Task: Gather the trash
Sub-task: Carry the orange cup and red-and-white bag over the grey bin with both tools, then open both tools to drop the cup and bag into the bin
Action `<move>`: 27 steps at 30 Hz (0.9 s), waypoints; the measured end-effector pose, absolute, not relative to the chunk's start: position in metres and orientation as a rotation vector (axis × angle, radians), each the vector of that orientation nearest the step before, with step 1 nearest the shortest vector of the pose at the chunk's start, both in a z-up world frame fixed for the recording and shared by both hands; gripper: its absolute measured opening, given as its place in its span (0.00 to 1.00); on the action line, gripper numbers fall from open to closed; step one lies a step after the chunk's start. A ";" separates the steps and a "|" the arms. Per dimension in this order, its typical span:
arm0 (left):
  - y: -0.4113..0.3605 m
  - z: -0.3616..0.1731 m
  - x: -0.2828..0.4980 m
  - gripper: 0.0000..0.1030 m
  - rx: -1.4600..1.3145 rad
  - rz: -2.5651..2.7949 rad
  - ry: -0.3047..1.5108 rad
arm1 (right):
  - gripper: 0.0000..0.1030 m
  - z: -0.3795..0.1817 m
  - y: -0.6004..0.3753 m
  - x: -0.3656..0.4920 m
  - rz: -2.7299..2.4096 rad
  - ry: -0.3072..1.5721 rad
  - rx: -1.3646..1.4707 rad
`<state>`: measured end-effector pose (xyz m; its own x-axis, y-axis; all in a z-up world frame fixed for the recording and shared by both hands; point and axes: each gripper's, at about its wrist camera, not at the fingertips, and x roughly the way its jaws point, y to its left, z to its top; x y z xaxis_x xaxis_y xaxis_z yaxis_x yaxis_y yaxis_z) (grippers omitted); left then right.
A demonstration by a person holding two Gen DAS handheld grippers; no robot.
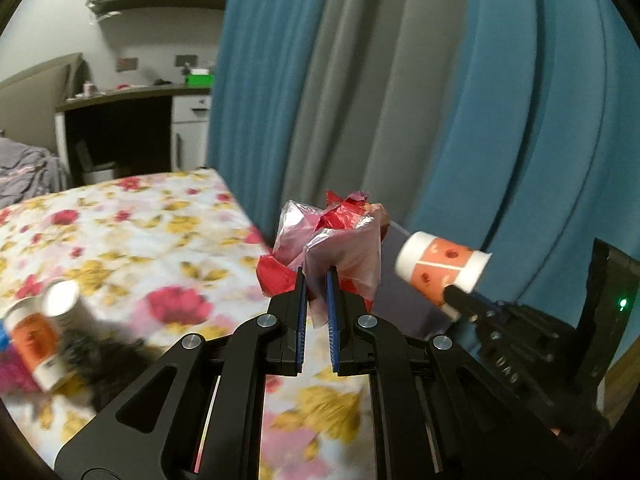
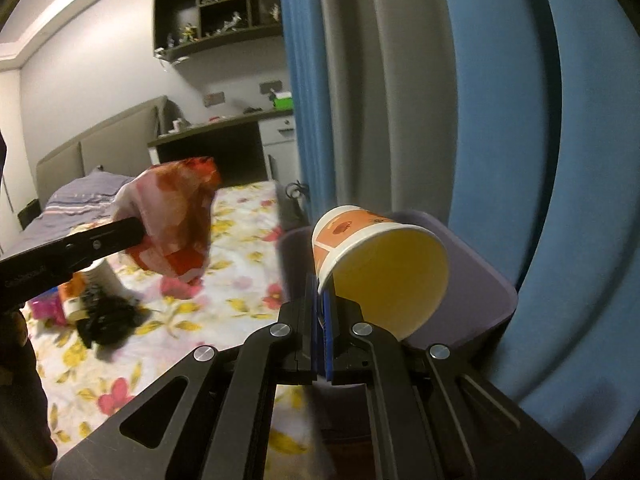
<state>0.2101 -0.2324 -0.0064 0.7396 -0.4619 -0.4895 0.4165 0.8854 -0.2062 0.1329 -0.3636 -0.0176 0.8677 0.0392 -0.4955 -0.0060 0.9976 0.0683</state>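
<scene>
My left gripper (image 1: 318, 280) is shut on a crumpled red and clear plastic wrapper (image 1: 332, 232), held in the air past the bed's edge. In the right wrist view the same wrapper (image 2: 176, 220) hangs from the left gripper at the left. My right gripper (image 2: 322, 296) is shut on the rim of an orange and white paper cup (image 2: 380, 264), tilted with its mouth toward the camera, over a purple bin (image 2: 480, 280). The left wrist view shows that cup (image 1: 442, 268) at the right. Another paper cup (image 1: 40, 340) lies on the floral bedsheet (image 1: 140, 240).
A black crumpled item (image 2: 108, 320) and a pink scrap (image 2: 48, 308) lie on the bed beside the lying cup (image 2: 92, 284). Blue and grey curtains (image 1: 400, 80) hang close behind the bin. A desk (image 2: 224, 128) and wall shelves (image 2: 216, 8) stand at the far side.
</scene>
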 end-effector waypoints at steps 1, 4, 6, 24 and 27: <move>-0.242 -0.009 0.216 0.08 -0.083 -0.494 0.566 | 0.03 -0.021 -0.365 0.136 0.020 0.530 0.068; -0.265 -0.019 0.229 0.08 -0.070 -0.523 0.587 | 0.03 -0.032 -0.373 0.145 0.021 0.561 0.081; -0.279 -0.027 0.237 0.08 -0.051 -0.532 0.598 | 0.03 -0.040 -0.378 0.150 0.014 0.581 0.086; -0.317 -0.054 0.269 0.08 -0.050 -0.585 0.688 | 0.03 -0.060 -0.392 0.167 0.006 0.644 0.081; -0.317 -0.057 0.272 0.08 -0.058 -0.589 0.700 | 0.03 -0.063 -0.392 0.169 0.012 0.651 0.080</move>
<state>0.2715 -0.3171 -0.0568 0.6099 -0.5289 -0.5902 0.4908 0.8368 -0.2426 0.1689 -0.3921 -0.0629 0.7955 0.0364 -0.6048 0.0141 0.9968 0.0784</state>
